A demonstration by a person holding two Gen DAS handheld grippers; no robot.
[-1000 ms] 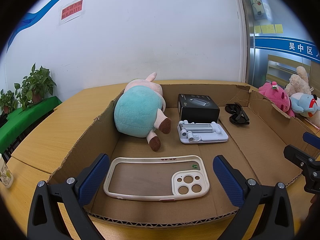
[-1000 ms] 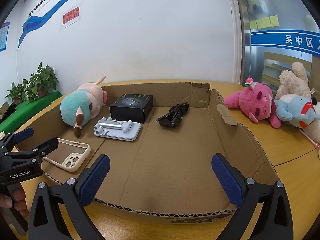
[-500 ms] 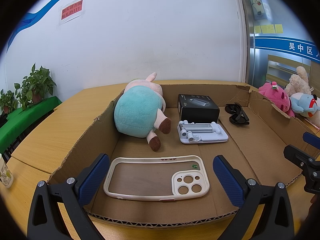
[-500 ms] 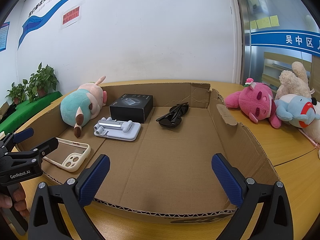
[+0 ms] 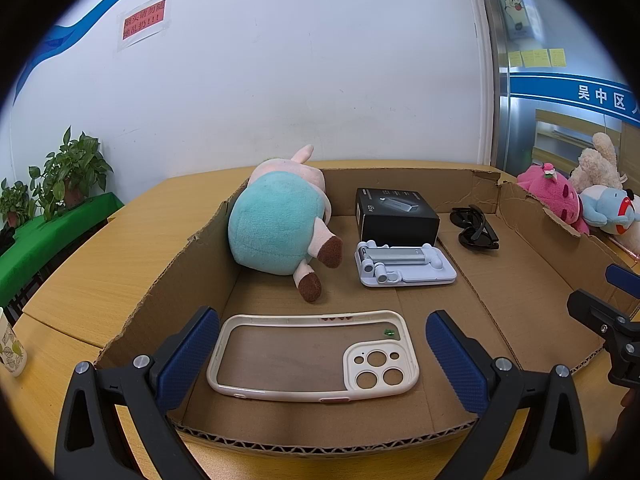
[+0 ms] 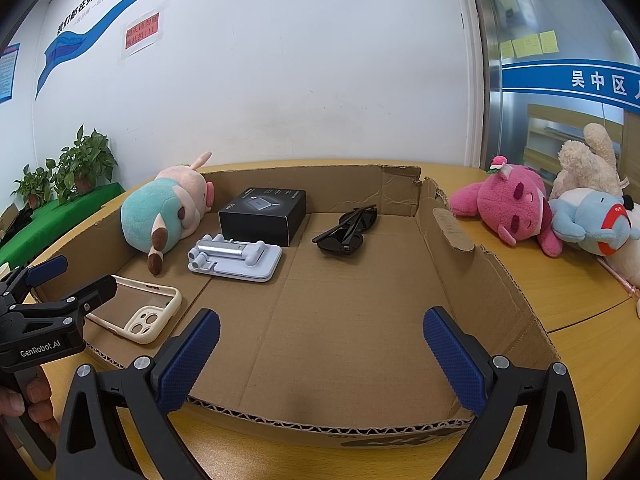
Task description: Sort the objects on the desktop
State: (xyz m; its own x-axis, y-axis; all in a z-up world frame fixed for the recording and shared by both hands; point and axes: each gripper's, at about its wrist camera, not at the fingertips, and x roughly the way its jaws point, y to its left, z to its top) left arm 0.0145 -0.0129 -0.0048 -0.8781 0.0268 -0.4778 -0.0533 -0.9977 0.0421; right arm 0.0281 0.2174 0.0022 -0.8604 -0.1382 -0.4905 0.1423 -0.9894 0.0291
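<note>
at the shallow brown cardboard tray (image 5: 532, 296) | left gripper (image 5: 322, 354) spread, empty | right gripper (image 6: 321, 350) spread, empty | nothing moved since a second ago | sorting stalled

Bright, even indoor light from overhead in both views; colours clean, no blur. Soft, short shadows under the plush pig (image 5: 280, 224) and inside the cardboard box (image 6: 360, 320). Faint sheen on the white wall (image 5: 320, 80), reflections on the glass door (image 6: 560, 40). Strong fisheye bowing, black vignette at corners.
</note>
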